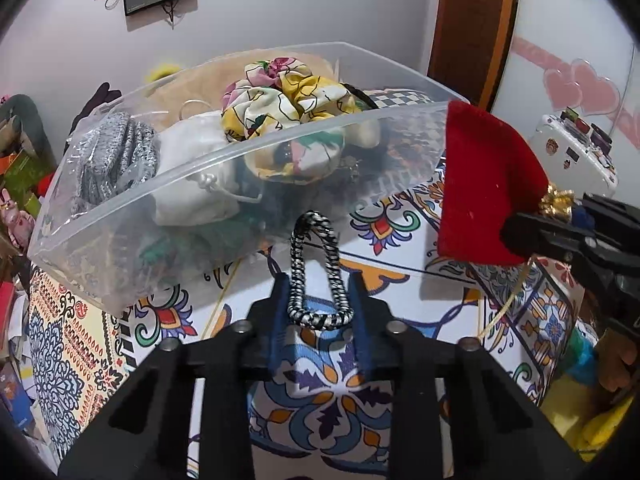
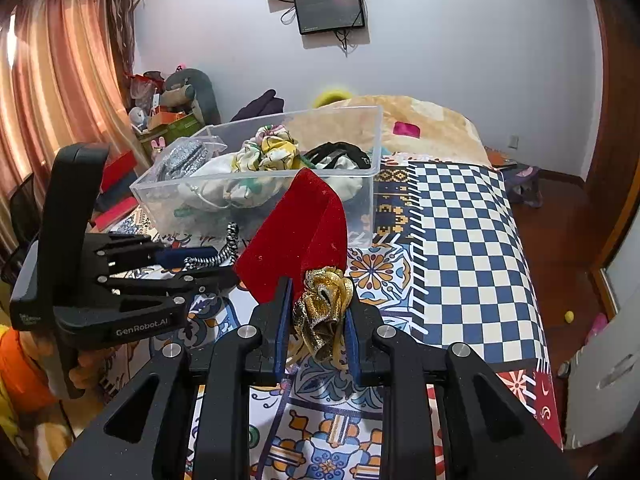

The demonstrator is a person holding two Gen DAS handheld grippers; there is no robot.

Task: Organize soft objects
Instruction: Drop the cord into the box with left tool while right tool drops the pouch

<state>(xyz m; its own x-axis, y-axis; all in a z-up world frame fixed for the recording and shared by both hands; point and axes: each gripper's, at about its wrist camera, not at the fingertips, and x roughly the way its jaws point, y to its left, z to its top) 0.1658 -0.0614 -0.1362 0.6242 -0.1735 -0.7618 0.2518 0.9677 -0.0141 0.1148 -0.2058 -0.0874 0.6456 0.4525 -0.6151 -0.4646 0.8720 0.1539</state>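
Note:
My left gripper point(image 1: 320, 284) is shut on a black-and-white braided band point(image 1: 316, 272) and holds it above the patterned bedspread, just in front of the clear plastic bin point(image 1: 132, 216). The band also shows in the right wrist view point(image 2: 218, 254). My right gripper point(image 2: 318, 300) is shut on the gold gathered top point(image 2: 324, 312) of a red velvet pouch point(image 2: 296, 240), which sticks up in front of the bin point(image 2: 372, 184). The pouch point(image 1: 484, 184) hangs right of the bin in the left wrist view. The bin holds a floral scrunchie point(image 1: 280, 96), a white pouch point(image 1: 192, 184) and a grey knit piece point(image 1: 112, 156).
The bin stands on a bed with a tiled and checked bedspread point(image 2: 472, 248). A beige blanket point(image 2: 424, 124) lies behind the bin. Clutter and boxes point(image 2: 160, 120) fill the left side by the curtain. A white suitcase point(image 1: 576, 152) stands at the right.

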